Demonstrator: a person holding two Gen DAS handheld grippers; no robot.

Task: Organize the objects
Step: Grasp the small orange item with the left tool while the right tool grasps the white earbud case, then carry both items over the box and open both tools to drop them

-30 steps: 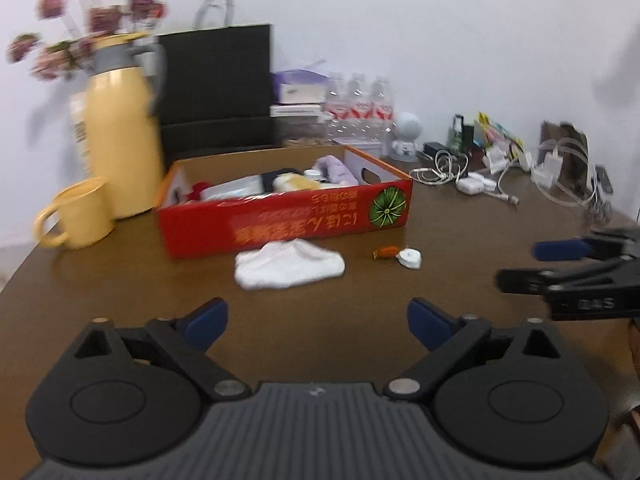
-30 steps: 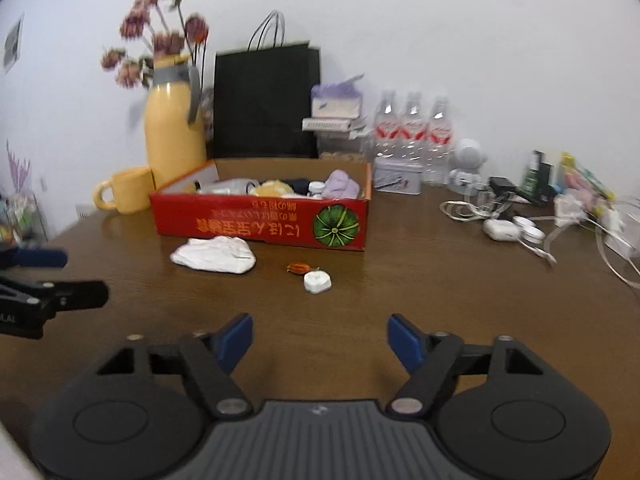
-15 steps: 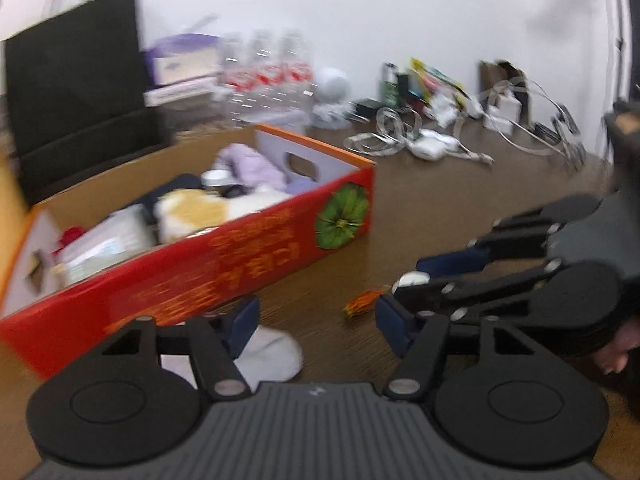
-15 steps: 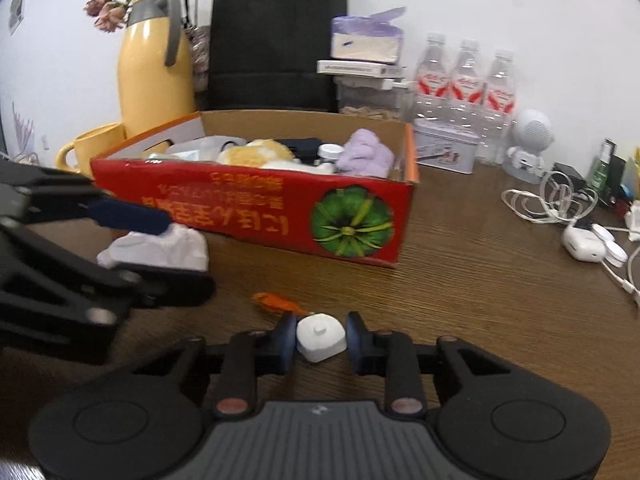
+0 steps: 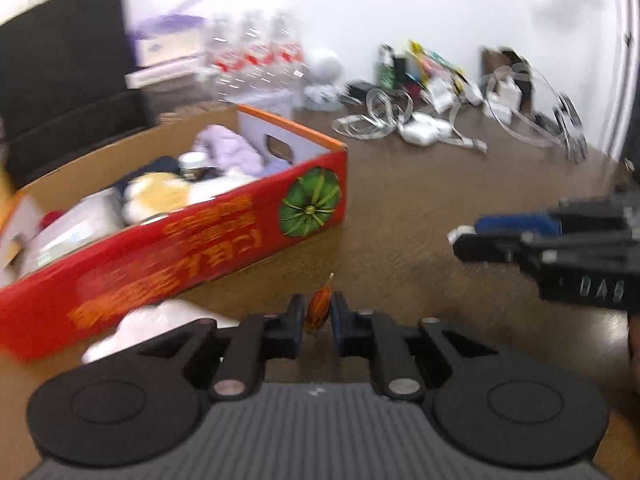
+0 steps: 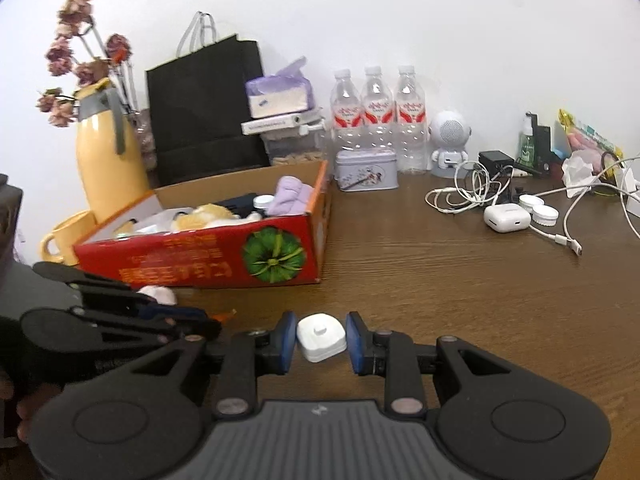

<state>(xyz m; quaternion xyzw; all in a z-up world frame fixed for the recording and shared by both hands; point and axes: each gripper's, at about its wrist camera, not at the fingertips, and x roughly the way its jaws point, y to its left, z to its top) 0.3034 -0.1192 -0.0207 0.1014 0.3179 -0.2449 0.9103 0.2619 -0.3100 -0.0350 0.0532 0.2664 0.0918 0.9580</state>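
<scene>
Left wrist view shows the left tongs [image 5: 318, 318] pinched on the thin orange wrapper [image 5: 319, 308], which may slip free, while the right tongs [image 6: 321, 338] loosely bracket the white cap [image 6: 321, 337] above the table [image 6: 460, 280].

Left tongs [image 5: 319, 316] pinched shut; right tongs [image 6: 320, 340] clamped.

The box [image 6: 208, 254] is red with orange lettering and a green pumpkin picture; the wrapped candy [image 5: 319, 309] is orange; the small case [image 6: 321, 337] is plain white; the table [image 6: 460, 280] is dark brown woodgrain.
</scene>
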